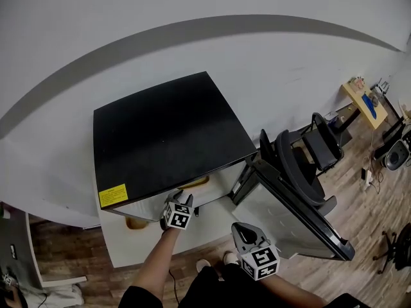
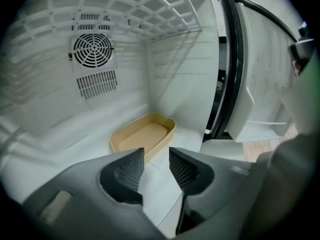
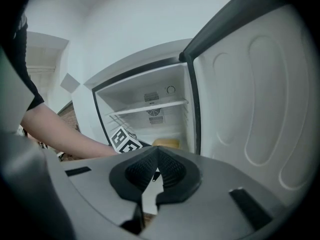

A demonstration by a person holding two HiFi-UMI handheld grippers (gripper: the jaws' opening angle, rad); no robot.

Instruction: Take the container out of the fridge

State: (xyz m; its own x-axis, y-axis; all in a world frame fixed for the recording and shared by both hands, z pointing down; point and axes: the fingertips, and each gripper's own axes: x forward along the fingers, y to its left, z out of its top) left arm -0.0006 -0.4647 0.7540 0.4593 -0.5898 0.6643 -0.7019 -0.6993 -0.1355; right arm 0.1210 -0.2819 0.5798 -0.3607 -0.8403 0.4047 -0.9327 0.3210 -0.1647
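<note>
Left gripper (image 2: 156, 156): released, spread apart, empty, reaching into the fridge (image 1: 167, 130) and stopping just short of the tan shallow container (image 2: 144, 136). Container: flat on the fridge floor, over by the right wall, near rim just beyond the pads (image 2: 131, 171) and not touching them. Right gripper (image 3: 156, 151): clenched on nothing, held outside near the open door (image 1: 295, 217).

Likely trouble from here:

Closing too early would mean pinching air. Pushing forward with one pad on top of the rim, rather than astride the wall, would shove the container farther back or tip it. Gripping only a thin edge of so low a wall risks a slip on the lift and a drop onto the fridge floor. Lifting too high could mean a knock against the wire shelf (image 2: 150, 14) overhead. Withdrawing on a slant to the right might clip the black door seal (image 2: 235, 69). Looks light and empty, so probably forgiving, yet apt to skid at a careless touch.
</note>
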